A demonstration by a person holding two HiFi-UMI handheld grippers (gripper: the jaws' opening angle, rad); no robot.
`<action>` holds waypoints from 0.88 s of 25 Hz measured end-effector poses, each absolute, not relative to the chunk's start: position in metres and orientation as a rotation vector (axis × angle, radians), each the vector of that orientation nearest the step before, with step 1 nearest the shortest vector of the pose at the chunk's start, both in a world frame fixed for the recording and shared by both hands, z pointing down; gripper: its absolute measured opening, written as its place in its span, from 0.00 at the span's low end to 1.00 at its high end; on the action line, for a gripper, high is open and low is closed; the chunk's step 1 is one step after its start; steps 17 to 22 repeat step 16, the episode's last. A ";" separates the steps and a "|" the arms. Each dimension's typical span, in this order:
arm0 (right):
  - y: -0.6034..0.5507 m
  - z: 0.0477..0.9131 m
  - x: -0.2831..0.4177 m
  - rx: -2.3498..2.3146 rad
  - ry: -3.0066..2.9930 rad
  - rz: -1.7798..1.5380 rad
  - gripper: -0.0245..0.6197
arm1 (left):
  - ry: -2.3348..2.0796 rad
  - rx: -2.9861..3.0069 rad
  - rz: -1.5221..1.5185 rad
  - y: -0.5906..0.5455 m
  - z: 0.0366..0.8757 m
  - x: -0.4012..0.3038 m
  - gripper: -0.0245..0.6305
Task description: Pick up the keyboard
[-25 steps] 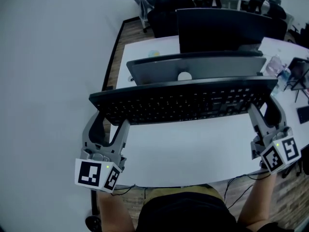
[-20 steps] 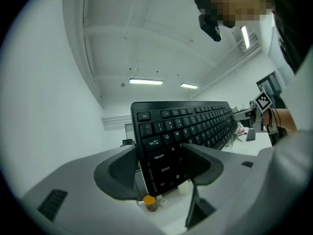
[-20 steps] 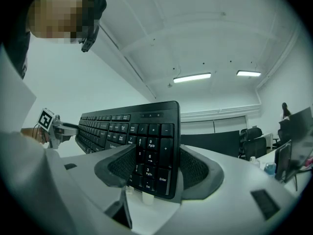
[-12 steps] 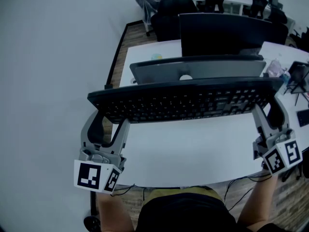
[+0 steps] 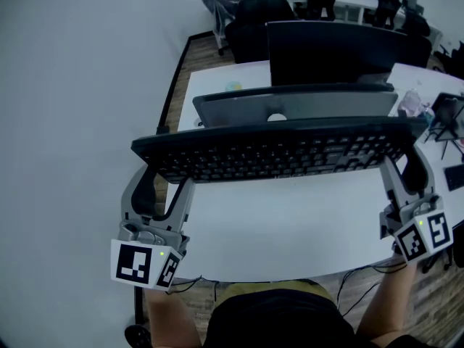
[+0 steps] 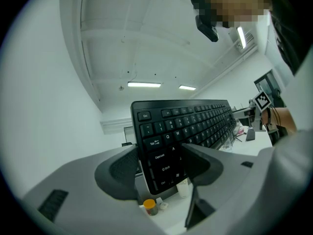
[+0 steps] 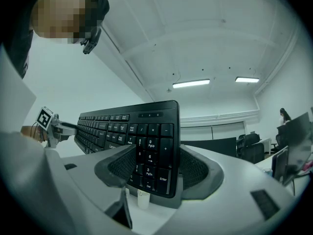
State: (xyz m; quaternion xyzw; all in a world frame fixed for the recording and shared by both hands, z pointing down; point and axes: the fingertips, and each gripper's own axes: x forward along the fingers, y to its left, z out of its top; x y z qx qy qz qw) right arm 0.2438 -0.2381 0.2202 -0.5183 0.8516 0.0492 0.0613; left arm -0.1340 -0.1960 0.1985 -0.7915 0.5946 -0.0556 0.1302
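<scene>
Keyboard (image 5: 275, 151) was up! The long black board hung across the head view above the white bench (image 5: 290, 230) and looked clear of it, its far edge in front of a grey screen (image 5: 290, 106). The left gripper (image 5: 165, 185) had its jaws clamped on the Esc-and-Ctrl end, one pad on the key face and one on the back. The right gripper (image 5: 401, 169) was clamped the same way on the number-pad end. In both gripper views the board filled the gap between the pads. By my reading, the lift itself was the step in hand, and it was close to done. The next move called for both hands to rise together and evenly, grip unchanged, so the board would neither twist nor slip out at one end.
</scene>
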 end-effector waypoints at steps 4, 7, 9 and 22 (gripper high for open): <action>-0.236 0.219 0.244 -1.578 2.570 0.159 0.49 | 1.723 -2.305 -0.155 -0.197 0.199 -0.134 0.46; -0.236 0.219 0.244 -1.586 2.568 0.157 0.49 | 1.717 -2.309 -0.148 -0.197 0.199 -0.135 0.46; -0.235 0.219 0.244 -1.592 2.567 0.154 0.49 | 1.714 -2.314 -0.146 -0.198 0.199 -0.134 0.46; -0.233 0.218 0.244 -1.603 2.566 0.149 0.49 | 1.706 -2.325 -0.140 -0.200 0.199 -0.135 0.46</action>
